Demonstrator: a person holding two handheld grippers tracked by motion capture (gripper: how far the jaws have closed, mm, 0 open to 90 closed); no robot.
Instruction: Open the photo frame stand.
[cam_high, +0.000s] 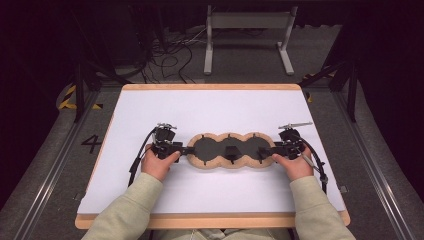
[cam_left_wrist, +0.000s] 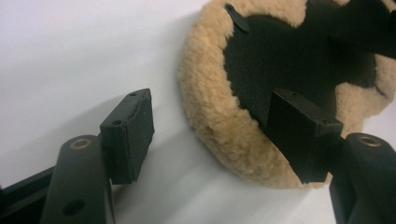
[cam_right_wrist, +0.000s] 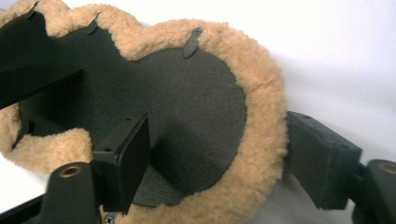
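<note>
Fleece-edged pad (cam_high: 229, 150): three joined black lobes, tan fluffy rim, lying flat.

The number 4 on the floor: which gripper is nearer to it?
Left. The left gripper is at the left end of the fleece pad, on the side of the number 4; the right gripper is at the far end.

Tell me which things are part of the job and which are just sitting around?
In the job:
- fleece-edged black pad, three lobes, flat on the table
- left gripper, open, at its left end
- right gripper, open, at its right end

Just around:
- white table top
- grey metal stand on the floor
- cables on the floor
</note>
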